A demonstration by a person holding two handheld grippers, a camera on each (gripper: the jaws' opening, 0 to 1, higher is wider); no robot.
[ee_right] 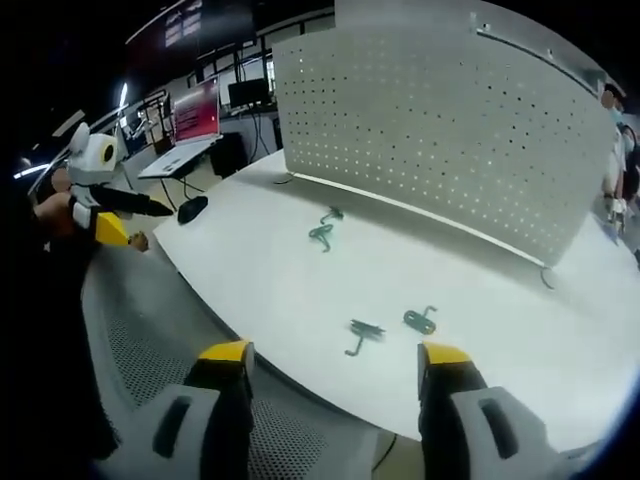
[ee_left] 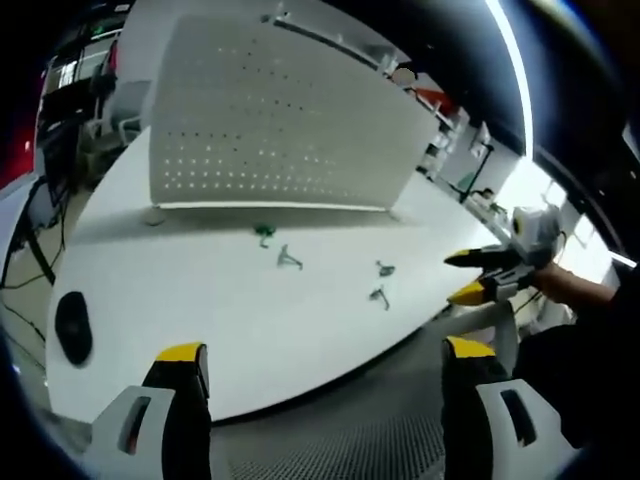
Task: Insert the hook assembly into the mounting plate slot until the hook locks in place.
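Observation:
A white perforated mounting plate (ee_left: 270, 120) stands upright at the back of the white table (ee_left: 200, 300). Several small hooks lie loose in front of it: a green one (ee_left: 264, 232), a grey one (ee_left: 288, 259) and two more (ee_left: 380, 282) to the right. My left gripper (ee_left: 325, 350) hangs open over the table's near edge, holding nothing. The right gripper (ee_left: 468, 276) enters from the right, jaws apart. In the right gripper view, my right gripper (ee_right: 335, 353) is open and holds nothing. Two hooks (ee_right: 365, 332) (ee_right: 420, 320) lie just ahead of it and two (ee_right: 322, 232) farther off. The plate (ee_right: 440, 130) rises behind them.
A black mouse (ee_left: 72, 325) (ee_right: 192, 208) rests near one table corner. The left gripper (ee_right: 110, 215) is held off the table's edge at the far left. A red-lit screen (ee_right: 197, 110) and desks stand behind. Grey mesh flooring (ee_right: 150, 340) lies below the table edge.

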